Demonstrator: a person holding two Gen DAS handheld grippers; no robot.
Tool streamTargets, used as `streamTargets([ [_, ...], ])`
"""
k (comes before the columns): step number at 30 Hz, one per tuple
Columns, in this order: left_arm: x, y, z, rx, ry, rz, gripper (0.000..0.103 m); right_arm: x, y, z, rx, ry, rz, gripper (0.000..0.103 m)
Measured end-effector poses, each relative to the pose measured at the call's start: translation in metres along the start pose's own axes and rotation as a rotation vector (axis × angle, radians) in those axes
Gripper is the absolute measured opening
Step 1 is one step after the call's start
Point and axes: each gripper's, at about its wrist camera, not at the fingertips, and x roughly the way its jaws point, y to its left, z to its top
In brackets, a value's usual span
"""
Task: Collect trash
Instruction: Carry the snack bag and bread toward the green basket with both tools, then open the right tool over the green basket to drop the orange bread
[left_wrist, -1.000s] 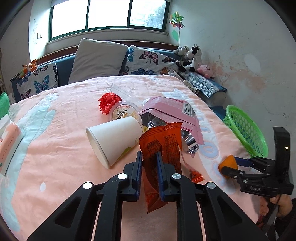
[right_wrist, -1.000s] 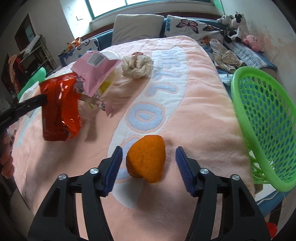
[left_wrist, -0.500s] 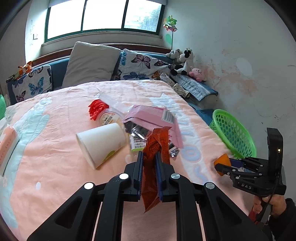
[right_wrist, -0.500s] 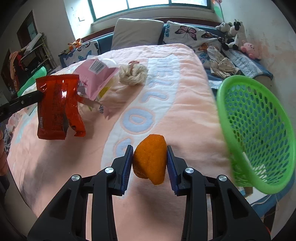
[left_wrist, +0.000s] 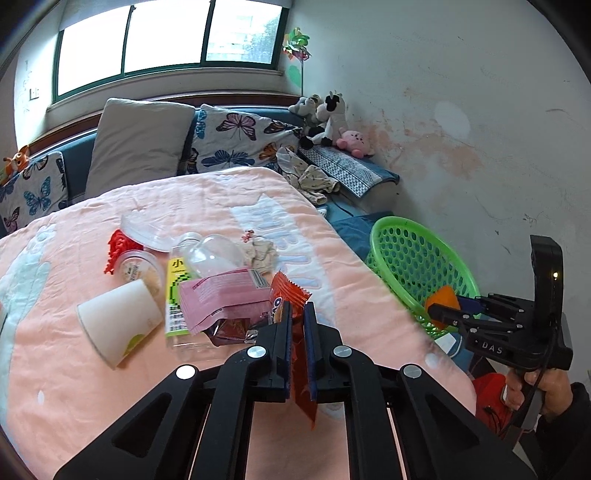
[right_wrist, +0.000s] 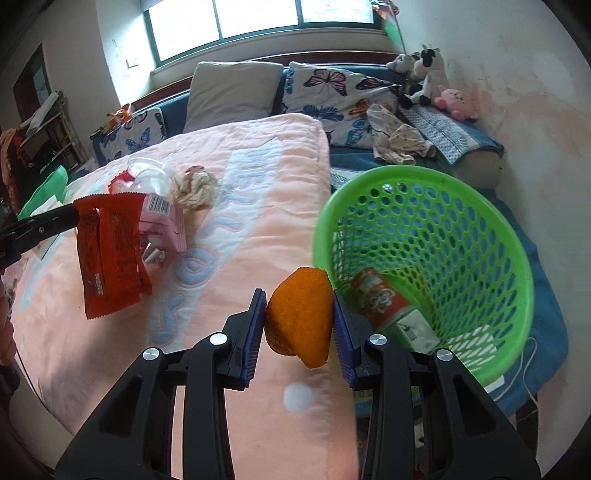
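While left gripper pinches the red wrapper lower centre, only the right wrist view shows the green basket's contents, w/ right gripper fingers clamped on orange peel.

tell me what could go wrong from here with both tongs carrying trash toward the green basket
1. The right tongs pinch the orange peel only by its sides, near the green basket rim; released early, it could land on the pink blanket.
2. The red wrapper dangles from the left tongs by one edge and could slip free.
3. The hanging wrapper might snag the pink packet or paper cup.
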Motion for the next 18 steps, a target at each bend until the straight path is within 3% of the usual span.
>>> streamTargets([
  [11,0.000,-0.023,0.014,0.044,0.000,-0.016,0.006,-0.001,-0.031,-0.003,0.038,-0.003,-0.025,0.036],
  [18,0.003,-0.039,0.030,0.049,-0.013,-0.066,0.006,0.004,-0.055,-0.003,0.076,0.001,-0.059,0.036],
])
